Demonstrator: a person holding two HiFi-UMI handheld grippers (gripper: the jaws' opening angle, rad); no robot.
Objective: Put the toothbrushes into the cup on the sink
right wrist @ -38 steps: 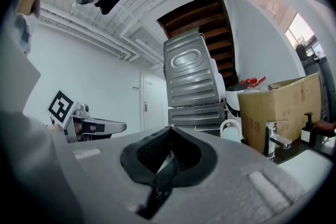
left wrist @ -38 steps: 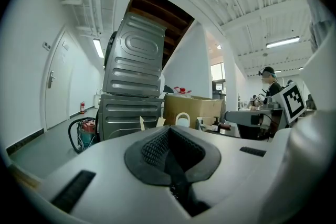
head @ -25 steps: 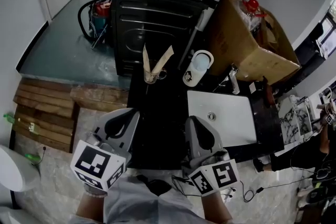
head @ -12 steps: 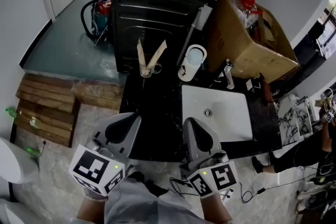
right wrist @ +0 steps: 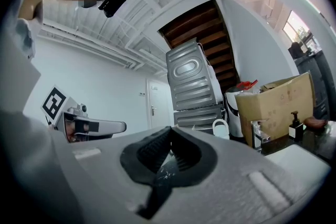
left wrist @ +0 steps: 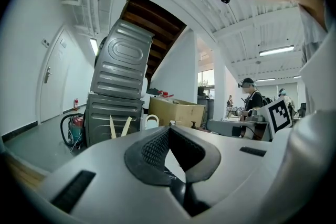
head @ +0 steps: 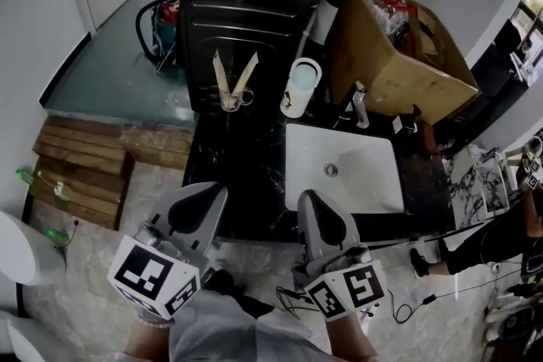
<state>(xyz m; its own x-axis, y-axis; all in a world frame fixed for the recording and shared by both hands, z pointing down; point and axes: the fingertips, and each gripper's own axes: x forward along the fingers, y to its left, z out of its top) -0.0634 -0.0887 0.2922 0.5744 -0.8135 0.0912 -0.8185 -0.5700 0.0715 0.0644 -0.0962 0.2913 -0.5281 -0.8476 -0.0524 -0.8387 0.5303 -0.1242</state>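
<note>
**A:** Black stone bench [head: 246,182] in the head view. Both toothbrushes [head: 220,74] stand crossed in the glass cup [head: 231,102], beyond the far-left corner of the white basin [head: 373,186].

**B:** And the tongs?

**A:** Left tongs [head: 209,194] and right tongs [head: 309,199] hang on the basin's near side, both pinched together and carrying nothing. Since a second ago basin and cup have slid further off, and more floor shows before the bench.

**B:** Left gripper view?

**A:** Left tongs [left wrist: 168,131] meet at the tips, bare. The toothbrushes [left wrist: 112,126] stand upright well beyond them.

**B:** Right gripper view?

**A:** Right tongs [right wrist: 169,134] are closed too, and empty. The basin [right wrist: 310,161] lies off to their right.

**B:** Then I judge the placing done, with the person backing away.
</note>
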